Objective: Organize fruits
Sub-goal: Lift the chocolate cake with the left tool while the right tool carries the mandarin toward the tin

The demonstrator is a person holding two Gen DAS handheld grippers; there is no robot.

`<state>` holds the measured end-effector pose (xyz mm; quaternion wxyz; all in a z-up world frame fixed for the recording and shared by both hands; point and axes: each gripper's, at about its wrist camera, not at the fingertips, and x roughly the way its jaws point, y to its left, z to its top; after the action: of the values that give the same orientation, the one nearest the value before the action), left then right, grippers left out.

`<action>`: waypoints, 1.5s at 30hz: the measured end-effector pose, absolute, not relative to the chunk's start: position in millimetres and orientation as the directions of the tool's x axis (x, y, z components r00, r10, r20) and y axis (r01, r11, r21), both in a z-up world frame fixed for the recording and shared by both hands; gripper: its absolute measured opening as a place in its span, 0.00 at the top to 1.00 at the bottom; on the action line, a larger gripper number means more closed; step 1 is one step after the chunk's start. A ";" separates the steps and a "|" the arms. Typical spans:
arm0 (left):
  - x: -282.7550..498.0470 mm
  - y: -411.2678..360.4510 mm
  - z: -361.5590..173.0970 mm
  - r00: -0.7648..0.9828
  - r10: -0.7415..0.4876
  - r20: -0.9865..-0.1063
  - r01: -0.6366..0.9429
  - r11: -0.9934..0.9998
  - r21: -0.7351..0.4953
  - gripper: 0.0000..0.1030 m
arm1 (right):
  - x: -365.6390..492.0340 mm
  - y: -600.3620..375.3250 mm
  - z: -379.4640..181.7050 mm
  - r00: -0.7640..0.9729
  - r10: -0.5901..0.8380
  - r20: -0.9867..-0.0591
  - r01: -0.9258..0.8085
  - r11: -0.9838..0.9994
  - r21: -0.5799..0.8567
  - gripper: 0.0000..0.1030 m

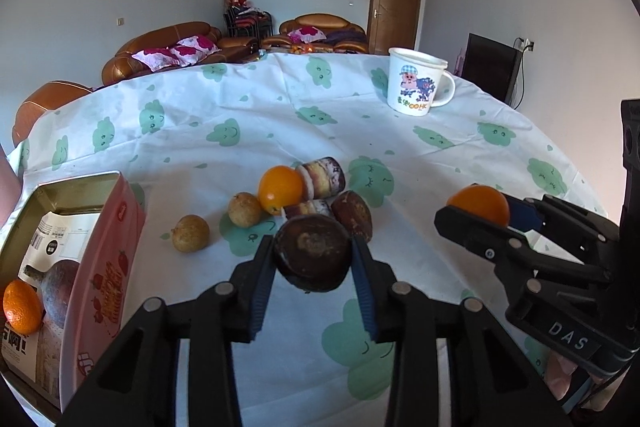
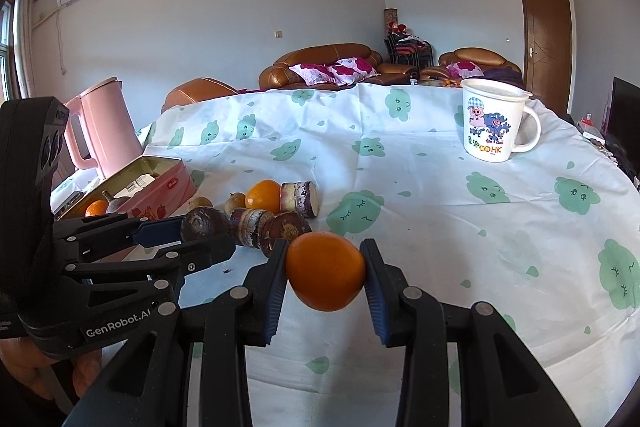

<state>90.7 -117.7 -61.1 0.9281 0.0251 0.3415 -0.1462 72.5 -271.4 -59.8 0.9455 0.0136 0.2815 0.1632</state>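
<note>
We have a dark brown fruit (image 1: 313,253) pinched between the jaws of the left gripper (image 1: 314,259), and an orange (image 2: 325,270) clamped across its middle in the right gripper (image 2: 325,273). Both look light; the orange is smooth and could slip, the brown one seems firm-shelled. Beyond the left jaws lie a second orange (image 1: 280,188), two small tan fruits (image 1: 191,233) and cut purple pieces (image 1: 323,175). Left of them sits the pink tin (image 1: 105,251), its raised wall to clear. The mug (image 2: 493,119) stands well apart.
</note>
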 end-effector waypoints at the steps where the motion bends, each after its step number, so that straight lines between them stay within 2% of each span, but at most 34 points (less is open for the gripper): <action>1: 89.7 -117.0 -60.2 0.730 -0.252 -0.635 0.285 0.957 -0.052 0.62 | 71.2 -271.3 -59.2 0.792 0.318 -0.522 -0.304 0.946 0.115 0.63; 45: 59.3 -102.3 -41.6 0.858 -0.211 -0.468 0.220 0.975 -0.034 0.62 | 40.6 -273.8 -46.2 0.874 0.326 -0.361 -0.325 0.943 0.066 0.63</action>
<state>59.3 -102.3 -41.6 0.9639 0.0101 0.2416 -0.1118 40.6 -273.8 -46.2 0.9679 0.0014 0.1866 0.1683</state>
